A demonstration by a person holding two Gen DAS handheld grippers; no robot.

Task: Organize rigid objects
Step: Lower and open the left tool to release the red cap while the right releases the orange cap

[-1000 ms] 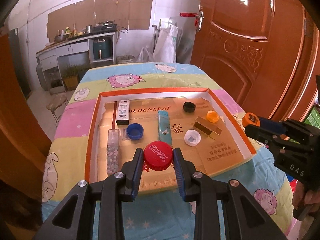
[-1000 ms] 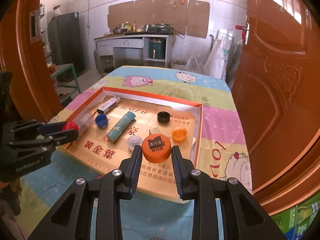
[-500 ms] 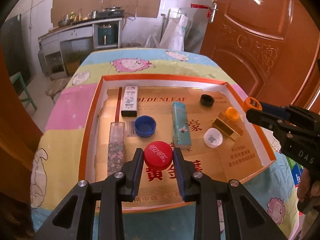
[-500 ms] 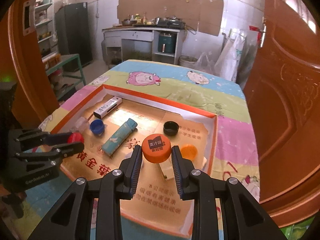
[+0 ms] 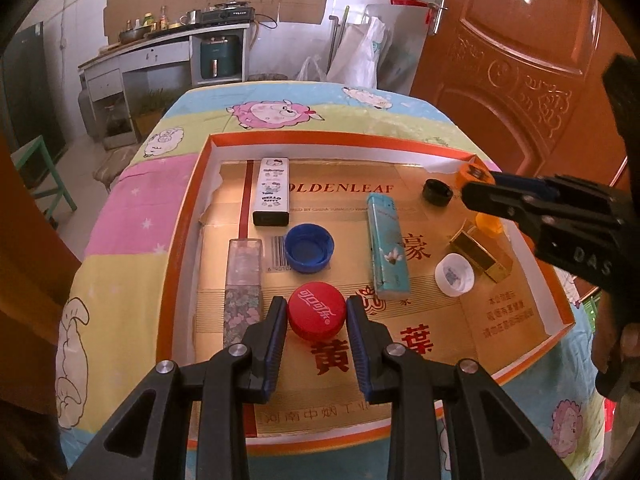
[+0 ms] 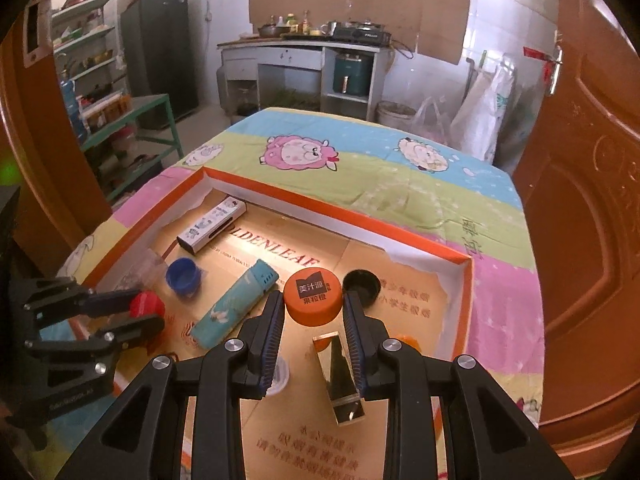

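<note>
Over the tray (image 5: 176,240), you have carried both caps inward, left fingers (image 5: 276,320) pinching the red cap (image 5: 317,311), right fingers (image 6: 276,320) the orange cap (image 6: 313,299), ready to set down.

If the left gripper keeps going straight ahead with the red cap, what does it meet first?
Probably the blue cap, lying open side up just ahead of the red cap held by the left gripper; height is unclear.

Glossy red plastic bottle cap (image 5: 316,311), matt orange plastic bottle cap (image 6: 313,297). Shiny gold metallic rectangular bar (image 6: 339,376), mirror-like. Shallow orange-rimmed cardboard tray (image 5: 179,220), smooth printed gold liner. Soft cartoon-print cloth table cover (image 6: 400,184). Varnished glossy brown wooden door (image 5: 520,60).
</note>
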